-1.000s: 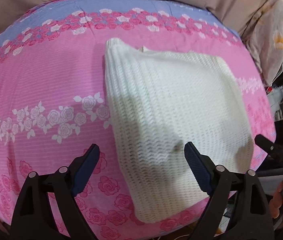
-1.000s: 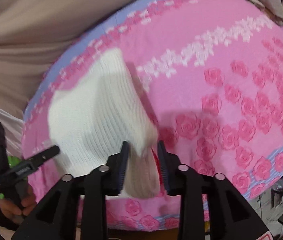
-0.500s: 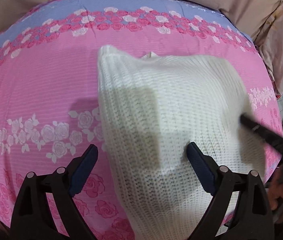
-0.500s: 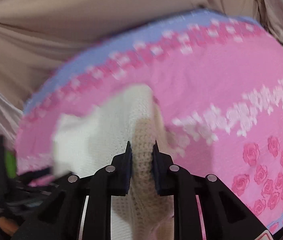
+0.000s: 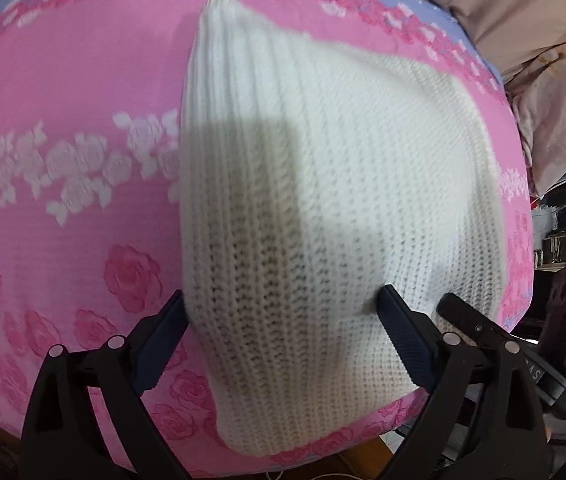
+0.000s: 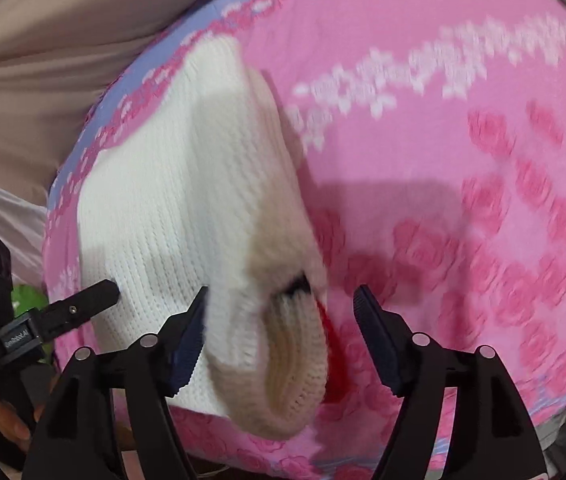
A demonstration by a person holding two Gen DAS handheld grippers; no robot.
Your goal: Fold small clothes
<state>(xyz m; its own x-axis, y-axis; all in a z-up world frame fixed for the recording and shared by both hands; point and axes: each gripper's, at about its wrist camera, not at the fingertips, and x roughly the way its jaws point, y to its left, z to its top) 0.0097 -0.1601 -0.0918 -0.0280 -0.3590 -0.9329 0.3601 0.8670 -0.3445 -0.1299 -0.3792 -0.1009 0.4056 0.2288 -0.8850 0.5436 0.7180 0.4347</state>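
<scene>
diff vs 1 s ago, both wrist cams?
The right gripper was pinching the white knit sweater's folded edge; its jaws have just been opening and now stand apart from it. Both grippers came down closer. Left gripper stays open astride the sweater. Pink floral sheet unchanged.

A white ribbed knit sweater (image 5: 323, 184) is seen folded into a thick, roughly square bundle, laid flat on the pink rose-print bed. Its rolled edge and hollow opening (image 6: 283, 360) are shown toward 6 o'clock in the right wrist view.
</scene>
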